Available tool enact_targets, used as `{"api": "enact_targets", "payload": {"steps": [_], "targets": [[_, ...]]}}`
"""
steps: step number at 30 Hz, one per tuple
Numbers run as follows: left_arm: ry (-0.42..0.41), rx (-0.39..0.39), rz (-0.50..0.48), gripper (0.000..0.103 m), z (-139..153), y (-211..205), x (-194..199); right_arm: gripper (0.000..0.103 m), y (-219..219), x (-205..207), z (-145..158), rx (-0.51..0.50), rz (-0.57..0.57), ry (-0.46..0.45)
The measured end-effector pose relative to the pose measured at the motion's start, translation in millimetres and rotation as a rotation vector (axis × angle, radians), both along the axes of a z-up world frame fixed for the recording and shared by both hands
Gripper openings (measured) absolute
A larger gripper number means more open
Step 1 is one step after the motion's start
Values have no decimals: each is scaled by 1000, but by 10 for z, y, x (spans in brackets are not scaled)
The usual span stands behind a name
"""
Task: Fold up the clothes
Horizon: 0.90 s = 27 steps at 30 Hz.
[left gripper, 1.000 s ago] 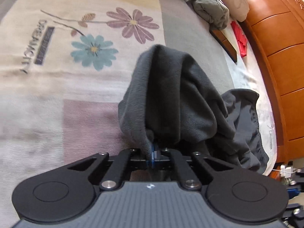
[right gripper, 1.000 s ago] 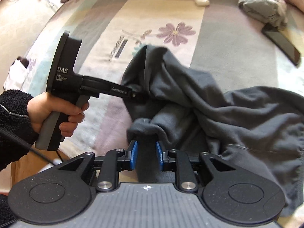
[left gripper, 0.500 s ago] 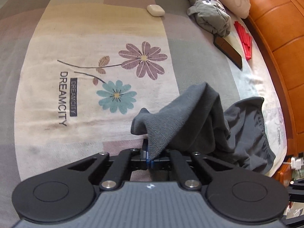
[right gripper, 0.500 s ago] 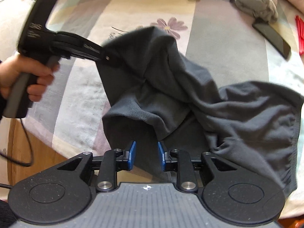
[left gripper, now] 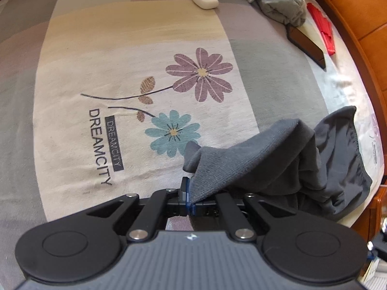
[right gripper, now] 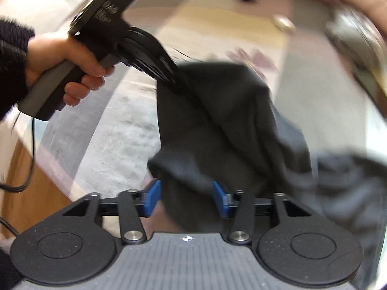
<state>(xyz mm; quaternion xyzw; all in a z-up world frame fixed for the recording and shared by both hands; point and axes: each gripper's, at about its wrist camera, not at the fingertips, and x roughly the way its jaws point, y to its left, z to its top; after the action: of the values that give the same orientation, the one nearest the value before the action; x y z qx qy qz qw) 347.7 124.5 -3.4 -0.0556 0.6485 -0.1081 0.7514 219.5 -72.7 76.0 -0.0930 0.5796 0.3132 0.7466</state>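
A dark grey garment (left gripper: 278, 159) lies partly bunched near the right side of a flowered bedspread (left gripper: 121, 72). My left gripper (left gripper: 188, 193) is shut on one corner of it and holds that corner up off the bed. In the blurred right wrist view the same garment (right gripper: 217, 120) hangs from the left gripper (right gripper: 169, 72), which a hand (right gripper: 60, 60) holds at the upper left. My right gripper (right gripper: 185, 198) is open, its blue pads (right gripper: 151, 199) on either side of a lower fold of the cloth.
On the far part of the bed lie a white earbud case (left gripper: 205, 0), a folded grey-green garment (left gripper: 278, 2), a dark phone (left gripper: 306, 44) and a red item (left gripper: 324, 29). An orange wooden headboard (left gripper: 358, 12) runs along the right. The bed edge is at lower right.
The left gripper has lifted and pulled the garment corner back and to the left, stretching the cloth. The right gripper's jaws have spread wider around the lower fold, and its view is now blurred.
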Motion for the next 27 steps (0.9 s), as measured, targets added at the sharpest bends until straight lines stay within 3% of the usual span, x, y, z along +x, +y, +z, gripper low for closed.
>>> {"api": "enact_targets", "payload": {"steps": [5,9,10,11,12,20,27], "targets": [[13,43,62,0,-55,-56,8,58,163,170,-305,37,221,-21],[18,38,96,0,-132,-21,25,57,314,66,-599,19,394,-68],[15,39,84,0,-149,-14,34,47,347,41,-669,-12,415,-82],[11,39,69,0,-166,-6,44,13,379,15,-738,-44,435,-97],[8,42,57,0,-185,11,61,5,411,-10,-807,-77,455,-112],[8,41,-35,0,-279,163,257,4,52,-51,-785,-81,336,40],[-62,49,-81,0,-271,163,563,5,-212,-121,-767,-79,249,124]]}}
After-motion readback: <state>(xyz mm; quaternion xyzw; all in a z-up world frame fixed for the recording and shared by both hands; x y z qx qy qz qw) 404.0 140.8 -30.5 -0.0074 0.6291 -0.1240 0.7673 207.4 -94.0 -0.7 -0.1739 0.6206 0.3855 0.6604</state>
